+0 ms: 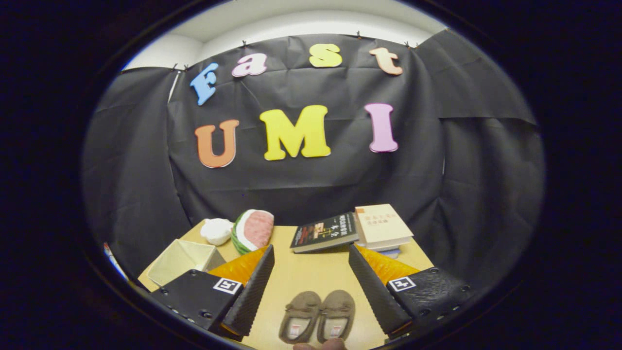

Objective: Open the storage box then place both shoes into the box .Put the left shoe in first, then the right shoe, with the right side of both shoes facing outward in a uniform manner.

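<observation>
Between the widely parted jaws (311, 287), which are gripping nothing, the pair of brown shoes (317, 317) is lying side by side on the desk (311, 272), toes pointing ahead. Off beyond the left finger, the cream storage box (181, 261) is sitting well apart from them. A mix-up is being risked: the shoes are touching, so the wrong one could be picked first, or both nudged askew. The watermelon toy (252, 230) and books (350, 231) are crowding the far edge.
</observation>
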